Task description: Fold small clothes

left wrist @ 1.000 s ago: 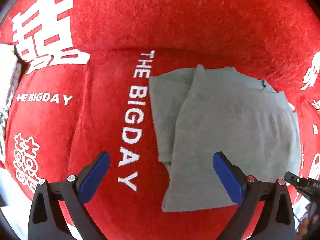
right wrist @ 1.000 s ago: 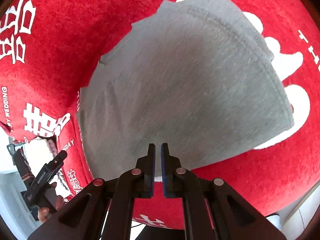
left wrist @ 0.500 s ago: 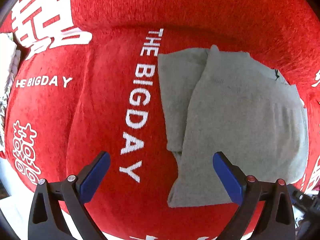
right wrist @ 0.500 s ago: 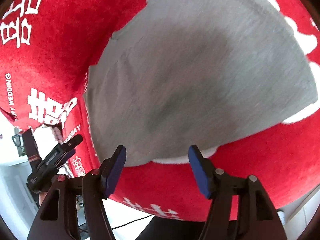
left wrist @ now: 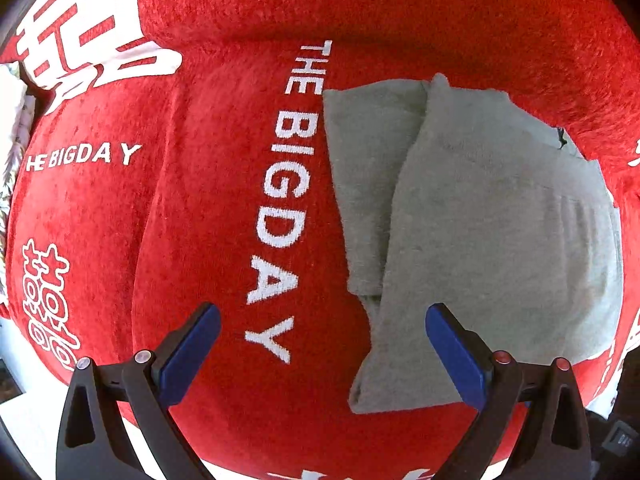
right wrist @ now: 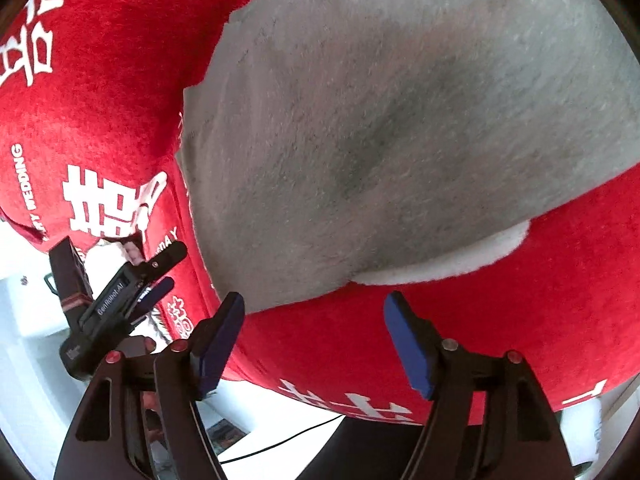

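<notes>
A small grey garment (left wrist: 500, 240) lies folded on the red cover (left wrist: 200, 240), its top layer leaving a narrower strip (left wrist: 364, 184) bare on the left. My left gripper (left wrist: 322, 344) points down over its lower left corner, open, with one pad above the cloth and the other above the cover. In the right wrist view the garment (right wrist: 400, 120) fills the upper frame. My right gripper (right wrist: 316, 336) hangs just short of its near edge. Its jaws are opening and only red cover shows between them. The left gripper (right wrist: 170, 266) shows at the far left.
The red plush cover (right wrist: 520, 300) carries white lettering (left wrist: 286, 200) and large white characters (left wrist: 92, 40). It drops off at the near edge to a pale floor (right wrist: 280, 412) with a dark cable. A white and silvery thing (left wrist: 12, 120) sits at the left edge.
My right gripper's jaws went from shut to wide apart, and it drew back to the garment's near edge. My left gripper stayed open and sank a little closer to the cover.
</notes>
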Tool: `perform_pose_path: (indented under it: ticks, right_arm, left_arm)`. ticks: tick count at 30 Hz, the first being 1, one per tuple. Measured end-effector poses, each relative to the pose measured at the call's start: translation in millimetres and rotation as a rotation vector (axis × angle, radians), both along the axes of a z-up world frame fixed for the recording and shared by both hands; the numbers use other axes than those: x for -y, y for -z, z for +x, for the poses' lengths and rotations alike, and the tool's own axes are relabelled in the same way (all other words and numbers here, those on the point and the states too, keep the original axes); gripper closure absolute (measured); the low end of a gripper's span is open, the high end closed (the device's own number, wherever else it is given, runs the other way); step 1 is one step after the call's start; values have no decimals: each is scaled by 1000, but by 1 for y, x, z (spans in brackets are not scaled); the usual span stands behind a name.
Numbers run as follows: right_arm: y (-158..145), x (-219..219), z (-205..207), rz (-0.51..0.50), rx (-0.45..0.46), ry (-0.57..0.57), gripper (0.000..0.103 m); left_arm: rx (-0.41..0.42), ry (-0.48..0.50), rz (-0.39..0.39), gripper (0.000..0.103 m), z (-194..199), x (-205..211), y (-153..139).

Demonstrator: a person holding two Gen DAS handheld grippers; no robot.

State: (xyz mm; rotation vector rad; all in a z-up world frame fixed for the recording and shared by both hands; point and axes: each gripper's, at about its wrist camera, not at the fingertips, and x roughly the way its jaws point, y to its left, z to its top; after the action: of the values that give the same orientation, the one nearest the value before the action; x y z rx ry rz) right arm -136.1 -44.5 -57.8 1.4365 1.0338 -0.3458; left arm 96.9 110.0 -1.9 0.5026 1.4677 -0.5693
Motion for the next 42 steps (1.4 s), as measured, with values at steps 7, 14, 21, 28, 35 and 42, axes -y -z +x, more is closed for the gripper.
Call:
perform_pose_path:
  ticks: [7, 14, 21, 28, 35, 42]
  right_arm:
    - [10, -3, -1, 67, 34, 56, 26]
    - [22, -13, 5, 126, 83, 121, 26]
    - [32, -22, 17, 154, 138, 205, 26]
    - [37, -26, 36, 165, 189, 238, 25]
    - [40, -22, 50, 196, 243, 288, 24]
    - [41, -14, 48, 255, 264, 349, 71]
  left_arm:
    - [-18, -9, 2, 1, 7, -7, 6]
    - [-23, -23, 12, 1, 15, -12, 15]
    - [-48, 7, -6, 1, 17, -8, 22]
    - [-66, 22, -28, 1, 18, -1, 28]
    - [-106, 48, -72, 1, 30, 8, 33]
    - [-263, -18, -222, 1, 56, 8, 42]
